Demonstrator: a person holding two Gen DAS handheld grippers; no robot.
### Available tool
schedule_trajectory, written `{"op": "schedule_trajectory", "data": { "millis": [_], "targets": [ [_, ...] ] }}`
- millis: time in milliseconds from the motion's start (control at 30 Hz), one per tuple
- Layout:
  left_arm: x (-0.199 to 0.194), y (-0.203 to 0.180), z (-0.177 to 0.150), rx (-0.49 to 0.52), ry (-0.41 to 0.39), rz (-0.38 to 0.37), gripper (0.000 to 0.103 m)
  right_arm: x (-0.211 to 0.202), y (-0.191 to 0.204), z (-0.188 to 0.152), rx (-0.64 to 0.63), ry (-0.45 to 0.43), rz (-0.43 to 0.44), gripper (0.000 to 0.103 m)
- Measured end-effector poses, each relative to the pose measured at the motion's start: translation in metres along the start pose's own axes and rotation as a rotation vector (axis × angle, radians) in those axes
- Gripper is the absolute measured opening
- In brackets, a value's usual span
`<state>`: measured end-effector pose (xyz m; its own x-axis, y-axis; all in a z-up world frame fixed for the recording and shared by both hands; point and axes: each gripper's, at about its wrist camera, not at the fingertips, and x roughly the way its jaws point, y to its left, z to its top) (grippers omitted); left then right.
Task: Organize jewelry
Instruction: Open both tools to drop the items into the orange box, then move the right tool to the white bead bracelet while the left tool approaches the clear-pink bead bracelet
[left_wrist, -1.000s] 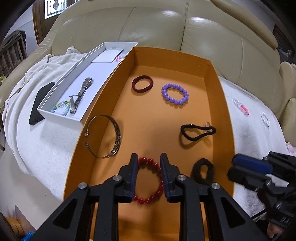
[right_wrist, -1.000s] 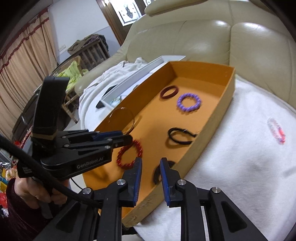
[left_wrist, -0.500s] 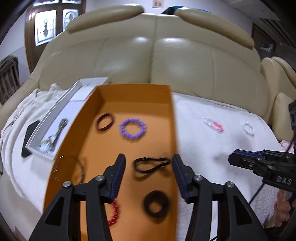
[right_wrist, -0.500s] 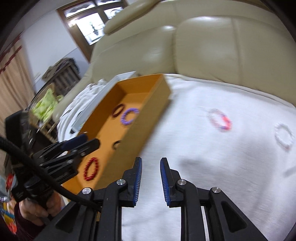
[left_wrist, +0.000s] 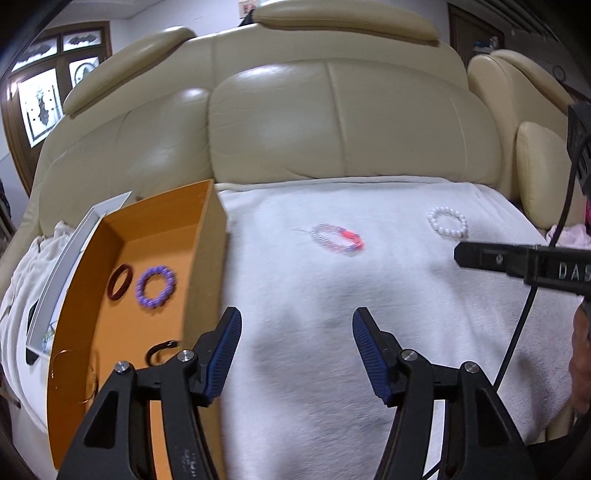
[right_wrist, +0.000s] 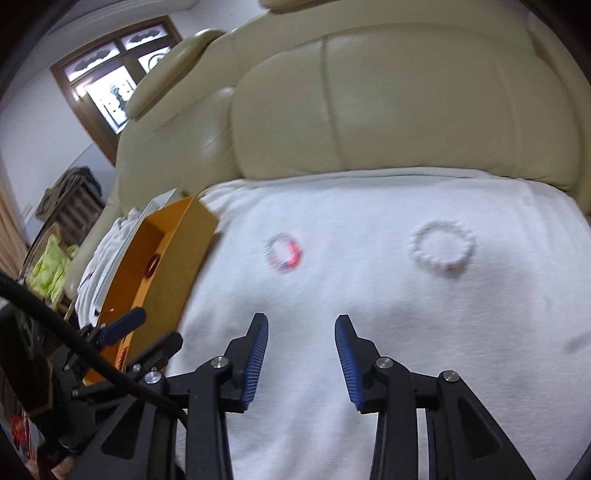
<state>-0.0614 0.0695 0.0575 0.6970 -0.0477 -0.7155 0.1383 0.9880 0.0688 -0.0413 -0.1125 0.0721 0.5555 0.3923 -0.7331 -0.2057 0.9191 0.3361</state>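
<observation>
An orange box (left_wrist: 201, 258) on the sofa's white towel holds a purple bead bracelet (left_wrist: 156, 282), a dark red band (left_wrist: 119, 282), a black hair tie (left_wrist: 159, 350) and a thin metal bangle (left_wrist: 74, 376). A pink and clear bracelet (left_wrist: 337, 239) and a white pearl bracelet (left_wrist: 447, 222) lie on the towel to the right of the box. They also show in the right wrist view: pink one (right_wrist: 283, 252), pearl one (right_wrist: 441, 246). My left gripper (left_wrist: 296, 352) is open and empty above the towel. My right gripper (right_wrist: 301, 356) is open and empty, short of both bracelets.
A white tray (left_wrist: 59, 280) lies left of the orange box (right_wrist: 173, 254). The beige leather sofa back (left_wrist: 332, 122) rises behind the towel. The right gripper's body (left_wrist: 524, 258) reaches in from the right in the left wrist view.
Both grippers have swung right, away from the orange box and over the towel. Both have opened wider. The red bead bracelet has left the left wrist view.
</observation>
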Motion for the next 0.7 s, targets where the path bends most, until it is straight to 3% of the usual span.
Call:
{"op": "schedule_trajectory", "data": {
  "millis": [433,700],
  "targets": [
    [0.009,-0.031,0.005,0.071,-0.003,0.017,0.063,-0.006,-0.047,0.007,0.066,-0.017,-0.035,0.041],
    [0.029,-0.035,0.009,0.045,0.052,0.005,0.063,0.001,-0.073,0.012,0.101,-0.018,-0.088,0.041]
  ]
}}
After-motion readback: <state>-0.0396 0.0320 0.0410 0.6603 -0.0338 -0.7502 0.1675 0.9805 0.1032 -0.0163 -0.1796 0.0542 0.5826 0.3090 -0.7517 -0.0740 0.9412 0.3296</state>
